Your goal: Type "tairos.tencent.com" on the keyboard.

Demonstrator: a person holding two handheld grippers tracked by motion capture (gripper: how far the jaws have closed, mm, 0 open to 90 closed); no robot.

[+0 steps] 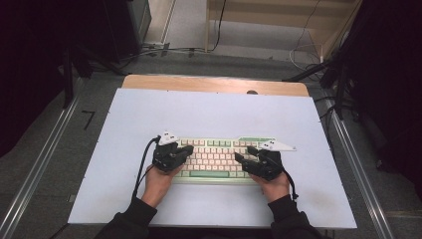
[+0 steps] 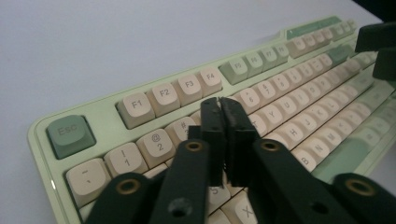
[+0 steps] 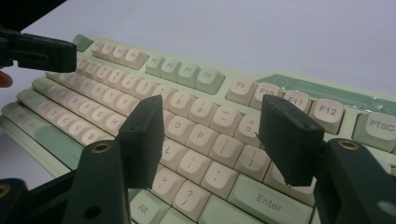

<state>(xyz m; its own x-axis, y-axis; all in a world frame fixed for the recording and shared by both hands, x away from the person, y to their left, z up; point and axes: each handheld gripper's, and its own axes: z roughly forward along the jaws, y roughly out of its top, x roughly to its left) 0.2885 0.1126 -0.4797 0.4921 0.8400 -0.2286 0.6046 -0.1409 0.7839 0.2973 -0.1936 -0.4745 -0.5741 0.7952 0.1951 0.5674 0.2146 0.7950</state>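
Here, both tools [image 1: 189,150] [image 1: 240,157] hover above keyboard [image 1: 214,159].

In the high view the key legends on the keyboard [image 1: 214,157] are too small to read, and the left gripper [image 1: 188,149] and right gripper [image 1: 239,157] cover its outer key columns. In the left gripper view the keyboard's near rows hide behind the black jaws, its far end blurs, and the right edge cuts off the other gripper. In the right gripper view the keys past PTSC [image 3: 380,126] run off the frame, and the left gripper [image 3: 39,53] is cropped at the left
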